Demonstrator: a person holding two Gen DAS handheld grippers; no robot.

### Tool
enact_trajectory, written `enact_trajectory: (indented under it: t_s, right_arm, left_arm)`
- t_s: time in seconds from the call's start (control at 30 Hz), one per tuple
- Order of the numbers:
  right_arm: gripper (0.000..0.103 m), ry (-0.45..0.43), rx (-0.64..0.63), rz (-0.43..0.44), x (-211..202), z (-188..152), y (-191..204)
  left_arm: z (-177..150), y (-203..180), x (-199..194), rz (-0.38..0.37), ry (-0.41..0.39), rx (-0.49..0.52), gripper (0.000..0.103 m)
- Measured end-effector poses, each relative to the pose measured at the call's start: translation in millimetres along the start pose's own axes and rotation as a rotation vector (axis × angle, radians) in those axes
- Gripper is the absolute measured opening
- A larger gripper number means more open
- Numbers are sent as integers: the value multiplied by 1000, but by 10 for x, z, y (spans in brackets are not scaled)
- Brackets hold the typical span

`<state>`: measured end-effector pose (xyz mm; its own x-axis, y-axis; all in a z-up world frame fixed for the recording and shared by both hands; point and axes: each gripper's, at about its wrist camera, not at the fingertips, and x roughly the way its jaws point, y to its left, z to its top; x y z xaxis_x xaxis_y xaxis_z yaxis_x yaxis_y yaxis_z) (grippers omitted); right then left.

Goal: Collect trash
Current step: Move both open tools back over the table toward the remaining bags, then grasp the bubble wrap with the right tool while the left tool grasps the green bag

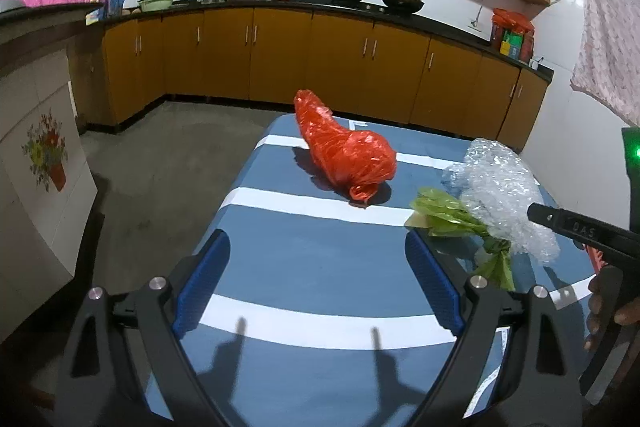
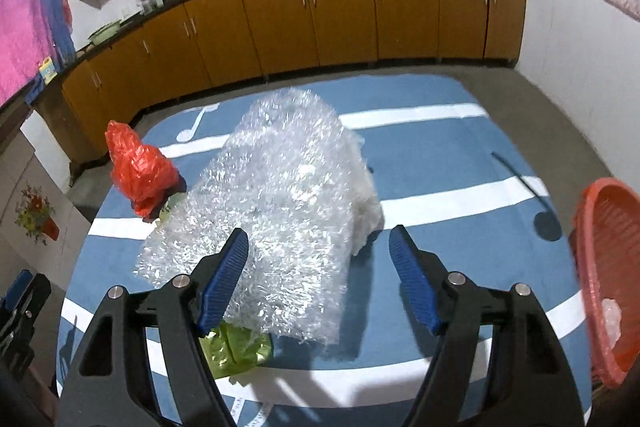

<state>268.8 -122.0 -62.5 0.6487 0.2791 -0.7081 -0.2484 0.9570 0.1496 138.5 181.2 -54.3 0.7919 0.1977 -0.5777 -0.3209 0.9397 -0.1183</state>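
Right tongs (image 2: 318, 281) low in the frame, spread, pads clear of the bubble wrap (image 2: 276, 211) lying between and just beyond them at centre; best lowered over the wrap's near bulge before squeezing, since such crinkly film likely slips and springs back. Left pad close to the wrap, right pad well apart, so a shift rightward probably centres the bite. Green leaf scrap (image 2: 236, 349) peeking from under the wrap at lower centre, worth leaving for a separate pick. Left tongs (image 1: 318, 275) spread and empty over the striped blue desk (image 1: 300, 267). Red plastic bag (image 2: 140, 171) farther, at left; red basket (image 2: 608, 279) at right edge, likely the drop point.
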Motion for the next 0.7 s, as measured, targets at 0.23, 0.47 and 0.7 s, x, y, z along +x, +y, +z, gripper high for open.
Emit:
enact_trajectory:
  t_s: [0.23, 0.47, 0.7]
  right_arm:
    - [21, 47, -27, 42, 82, -67, 56]
    - [6, -28, -68, 85, -167, -30, 143]
    - [5, -150, -106, 58, -527, 70, 156]
  left_arm:
    - [-40, 20, 18, -17, 13, -13, 88]
    - [-55, -55, 1, -36, 16, -9, 88]
    - [-34, -201, -12, -63, 12, 12, 87]
